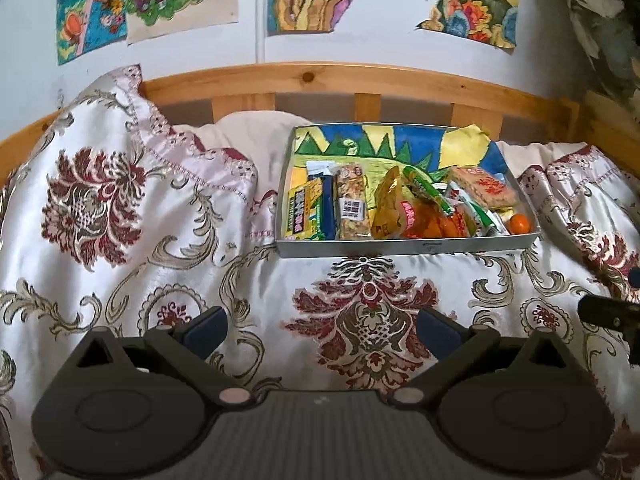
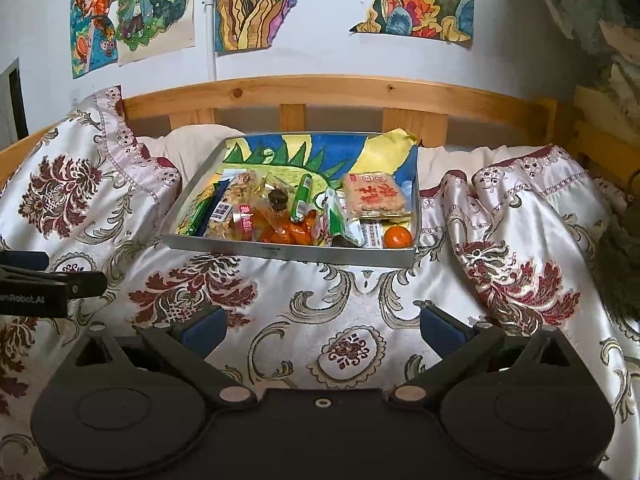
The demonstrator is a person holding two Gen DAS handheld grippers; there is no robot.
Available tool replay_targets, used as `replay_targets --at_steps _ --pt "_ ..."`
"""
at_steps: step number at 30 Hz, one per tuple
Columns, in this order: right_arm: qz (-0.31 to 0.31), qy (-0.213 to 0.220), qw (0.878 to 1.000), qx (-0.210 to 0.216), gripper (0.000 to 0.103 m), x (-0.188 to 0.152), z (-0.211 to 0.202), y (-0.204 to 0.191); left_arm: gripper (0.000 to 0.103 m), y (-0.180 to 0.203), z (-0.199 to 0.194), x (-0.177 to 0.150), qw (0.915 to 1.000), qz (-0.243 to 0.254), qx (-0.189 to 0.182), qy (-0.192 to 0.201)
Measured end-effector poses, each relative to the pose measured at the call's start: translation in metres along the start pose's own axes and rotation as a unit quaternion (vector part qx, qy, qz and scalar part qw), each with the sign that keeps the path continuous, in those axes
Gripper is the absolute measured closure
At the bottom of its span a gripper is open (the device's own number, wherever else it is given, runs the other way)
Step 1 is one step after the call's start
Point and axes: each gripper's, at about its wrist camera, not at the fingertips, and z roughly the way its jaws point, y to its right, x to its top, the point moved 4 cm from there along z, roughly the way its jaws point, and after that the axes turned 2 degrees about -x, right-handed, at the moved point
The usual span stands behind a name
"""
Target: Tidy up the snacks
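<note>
bright drawings are hanging above the bed. snacks are lying in the box at 12 o'clock; sorting may be done or waiting. left claw and right claw are gaping wide, holding nothing.

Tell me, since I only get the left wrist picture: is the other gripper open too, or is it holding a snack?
Observer: Open and empty. The right wrist view shows the right gripper with its blue-padded fingers spread wide over the bedspread, short of the tray.
Operator: Is there anything in the tray that I can't see?
Observer: Yes. A small dark round piece sits among the packets, just left of the green tube.
Operator: Does that view show my gripper?
Observer: It does, from the side. Your left gripper has white lettering on its body, partly cut off by the frame edge.
</note>
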Motion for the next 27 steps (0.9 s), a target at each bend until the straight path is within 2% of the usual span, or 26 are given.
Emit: replay_targets --at_steps 4,14,27 --pt "0.005 -0.001 1.000 0.005 0.001 -0.004 0.000 -0.002 0.001 0.000 0.000 -0.004 0.9999 -0.009 -0.003 -0.005" --pt "-0.009 -0.001 1.000 0.016 0.001 -0.005 0.000 -0.009 0.001 0.006 -0.005 -0.012 0.9998 0.005 -0.016 -0.011" --pt "-0.012 0.005 1.000 0.022 0.001 -0.003 -0.004 -0.013 0.001 0.010 -0.017 -0.010 0.9996 0.011 -0.025 0.006"
